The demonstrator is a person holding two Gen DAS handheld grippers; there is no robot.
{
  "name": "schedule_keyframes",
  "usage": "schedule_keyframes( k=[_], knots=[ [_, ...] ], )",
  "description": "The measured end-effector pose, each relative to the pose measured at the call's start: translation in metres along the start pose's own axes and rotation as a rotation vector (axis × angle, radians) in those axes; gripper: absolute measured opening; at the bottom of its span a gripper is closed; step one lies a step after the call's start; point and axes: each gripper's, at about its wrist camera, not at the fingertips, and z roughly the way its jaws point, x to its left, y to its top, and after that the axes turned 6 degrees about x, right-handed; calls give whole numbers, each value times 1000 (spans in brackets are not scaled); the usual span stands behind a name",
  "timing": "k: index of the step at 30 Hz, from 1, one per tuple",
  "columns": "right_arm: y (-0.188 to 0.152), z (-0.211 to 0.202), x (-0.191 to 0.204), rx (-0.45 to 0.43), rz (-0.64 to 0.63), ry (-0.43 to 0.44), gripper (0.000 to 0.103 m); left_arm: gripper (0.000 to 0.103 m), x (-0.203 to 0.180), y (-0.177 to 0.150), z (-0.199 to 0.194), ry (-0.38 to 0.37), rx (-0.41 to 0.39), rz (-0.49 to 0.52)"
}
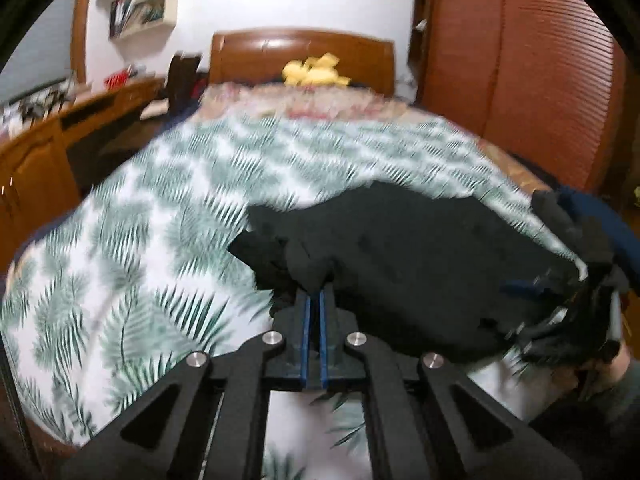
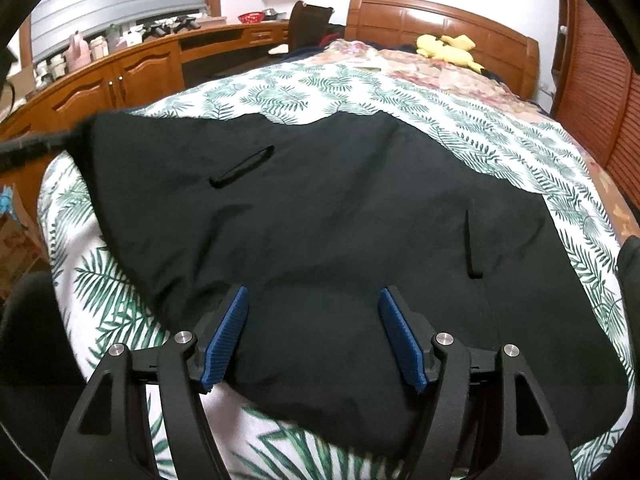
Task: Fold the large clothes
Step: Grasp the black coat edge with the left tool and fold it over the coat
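While pinching the black garment, left gripper angled downward; right gripper wide-jawed, empty, above it.

I see a matt black cloth garment on a soft cotton-like bedspread printed with green fern leaves — both dull. My right tongs have ribbed blue rubbery pads on matt black plastic arms with shiny metal pins. The brown wooden headboard looks glossy — lacquered.

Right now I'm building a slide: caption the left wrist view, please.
Left tongs shut on a black garment's bunched edge above a leaf-print bedspread.
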Motion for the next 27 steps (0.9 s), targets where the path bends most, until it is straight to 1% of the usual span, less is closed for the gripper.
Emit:
schedule_keyframes(
  k=[3,5,8,10,14,17,19,21,23,27],
  knots=[
    [-6,-12,-11,-9,12,-13,70,0,-37,28,-11,-31,-48,63],
    [-11,-23,-21,-23,28,-21,70,0,-59,41,-12,-51,-61,99],
    [-21,-40,-40,-40,61,-32,70,0,-108,59,-8,-103,-73,169],
    [-28,-52,-54,-53,85,-45,70,0,-136,65,-5,-136,-76,205],
    [-45,-77,-83,-81,149,-70,70,0,-193,71,0,-229,-68,270],
    [-62,-93,-106,-93,198,-77,70,0,-222,70,1,-281,-70,304],
    [-69,-97,-116,-86,218,-88,70,0,-233,69,7,-304,-51,310],
    [-74,-100,-123,-76,235,-96,70,0,-241,67,18,-302,-16,321],
    [-80,-104,-128,-77,247,-100,70,0,-242,63,33,-288,28,327],
    [-79,-110,-127,-79,239,-104,70,0,-237,58,45,-297,78,308]
  ],
)
